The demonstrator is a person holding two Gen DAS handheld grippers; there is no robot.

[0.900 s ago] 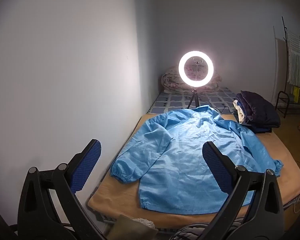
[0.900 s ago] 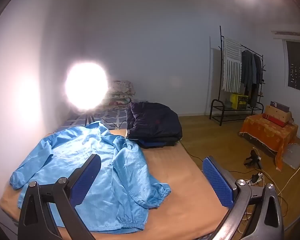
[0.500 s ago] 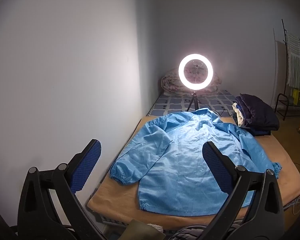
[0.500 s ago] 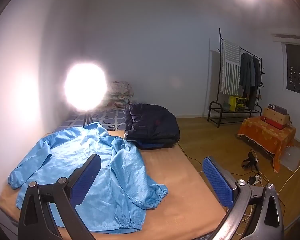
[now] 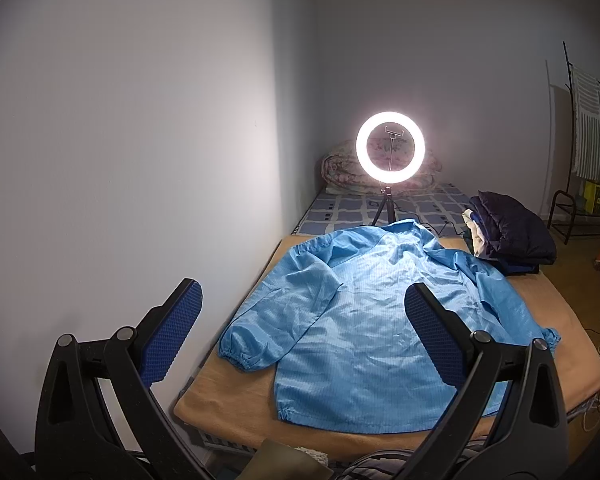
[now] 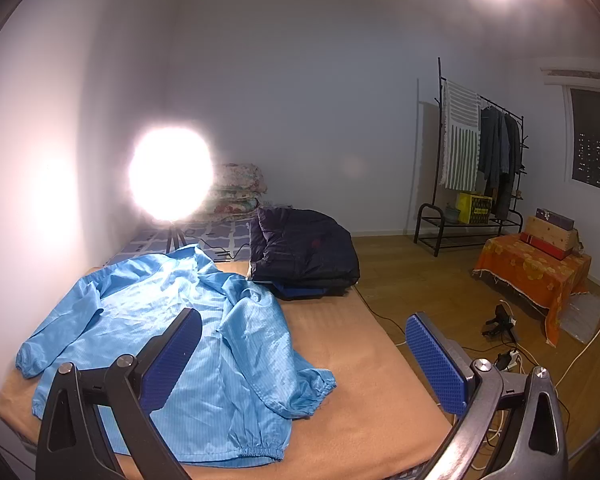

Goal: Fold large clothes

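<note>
A large light-blue jacket (image 5: 372,320) lies spread flat on the tan blanket of the bed (image 5: 228,396), collar toward the far end, sleeves out to both sides. It also shows in the right wrist view (image 6: 172,340). My left gripper (image 5: 300,332) is open and empty, held above the near end of the bed, apart from the jacket. My right gripper (image 6: 300,356) is open and empty, above the bed's near right part.
A lit ring light on a tripod (image 5: 390,152) stands on the bed behind the jacket's collar. A stack of folded dark clothes (image 6: 300,248) sits at the far right of the bed. The wall runs along the left. A clothes rack (image 6: 476,168), an orange-covered box (image 6: 536,276) and floor cables (image 6: 508,356) are right.
Both grippers have drawn back and up a little, so the bed and jacket look slightly farther away. Both stay open. The jacket has not moved.
</note>
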